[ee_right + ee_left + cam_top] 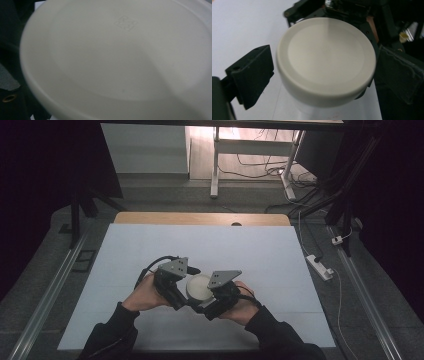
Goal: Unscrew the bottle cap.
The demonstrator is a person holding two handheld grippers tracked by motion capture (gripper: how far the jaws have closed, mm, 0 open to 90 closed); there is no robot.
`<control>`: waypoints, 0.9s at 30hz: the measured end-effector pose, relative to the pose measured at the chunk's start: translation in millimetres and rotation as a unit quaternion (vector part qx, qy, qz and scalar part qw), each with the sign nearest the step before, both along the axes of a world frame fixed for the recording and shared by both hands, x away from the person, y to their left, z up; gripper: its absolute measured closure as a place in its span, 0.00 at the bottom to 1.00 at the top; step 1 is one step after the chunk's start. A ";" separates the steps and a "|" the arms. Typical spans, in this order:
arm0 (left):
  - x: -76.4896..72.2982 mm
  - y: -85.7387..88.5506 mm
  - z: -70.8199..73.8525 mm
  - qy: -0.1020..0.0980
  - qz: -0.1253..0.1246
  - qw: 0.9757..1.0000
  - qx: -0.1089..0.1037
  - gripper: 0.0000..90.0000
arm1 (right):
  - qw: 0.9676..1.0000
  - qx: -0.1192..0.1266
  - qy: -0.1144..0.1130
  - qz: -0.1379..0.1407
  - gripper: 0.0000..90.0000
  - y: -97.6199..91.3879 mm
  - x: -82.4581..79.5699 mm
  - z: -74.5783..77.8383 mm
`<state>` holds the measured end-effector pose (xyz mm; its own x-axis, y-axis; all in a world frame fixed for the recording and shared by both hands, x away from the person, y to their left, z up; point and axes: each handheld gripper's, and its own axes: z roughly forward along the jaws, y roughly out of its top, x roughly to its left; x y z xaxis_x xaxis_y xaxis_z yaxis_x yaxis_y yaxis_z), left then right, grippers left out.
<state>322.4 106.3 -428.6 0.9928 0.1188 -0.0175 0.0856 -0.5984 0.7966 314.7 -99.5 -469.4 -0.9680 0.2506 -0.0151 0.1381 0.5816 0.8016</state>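
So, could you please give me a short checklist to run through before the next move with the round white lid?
1. Round white plastic lid between both tools: ok.
2. Left hand-held gripper around the lid: one jaw stands apart from the rim; the other side cannot tell.
3. Right hand-held gripper grip on the lid: cannot tell, its jaws are hidden.
4. Lid seated on a container below: cannot tell.
5. Pale blue table mat around the hands bare: ok.
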 end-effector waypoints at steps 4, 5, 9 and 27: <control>-3.4 -3.0 -1.0 -0.015 -0.018 1.000 0.005 0.08 | 1.000 0.003 -0.003 0.016 0.07 1.5 -3.4 1.1; -4.4 -3.2 -0.7 -0.020 -0.021 1.000 0.004 0.08 | 1.000 0.003 -0.003 0.016 0.07 1.5 -3.4 1.1; -6.5 -4.0 0.1 -0.025 -0.012 1.000 0.007 0.09 | 1.000 0.000 -0.006 0.021 0.07 1.8 -4.5 1.2; -14.8 -32.9 2.9 -0.006 0.178 0.984 0.024 0.09 | 0.998 -0.003 -0.003 -0.065 0.07 -6.6 8.0 -0.2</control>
<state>307.6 73.3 -425.7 0.8882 0.4593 0.0077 0.2877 -0.5694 0.7701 322.7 -106.1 -469.6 -0.9272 0.3738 -0.0232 0.2076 0.5645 0.7989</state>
